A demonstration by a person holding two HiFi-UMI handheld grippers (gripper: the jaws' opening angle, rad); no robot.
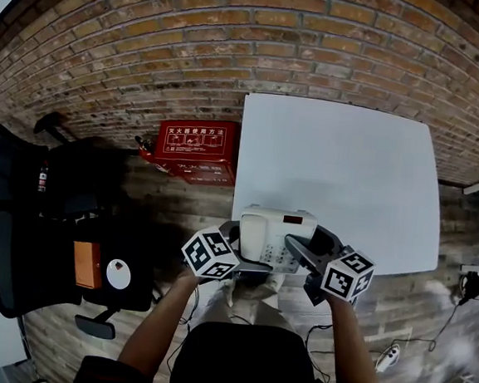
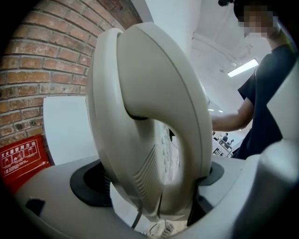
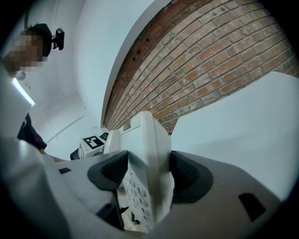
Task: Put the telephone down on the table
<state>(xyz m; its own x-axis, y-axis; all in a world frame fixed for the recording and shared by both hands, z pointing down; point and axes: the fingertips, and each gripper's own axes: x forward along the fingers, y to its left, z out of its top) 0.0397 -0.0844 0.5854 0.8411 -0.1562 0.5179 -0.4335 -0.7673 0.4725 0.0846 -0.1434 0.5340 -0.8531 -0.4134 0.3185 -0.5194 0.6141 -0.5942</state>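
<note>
White rectangular table [image 1: 340,179], with the cream plastic desk telephone [image 1: 273,235] over its 7 o'clock corner.
I see the left gripper [image 2: 149,182] clamped on its curved handset [image 2: 154,116] at 9 o'clock and the right gripper [image 3: 147,175] closed on the keypad side at 3 o'clock; whether it touches the table I cannot tell.

Left gripper [image 1: 243,247] and right gripper [image 1: 310,244] hold the telephone [image 1: 273,234] at table [image 1: 341,170] edge.
</note>
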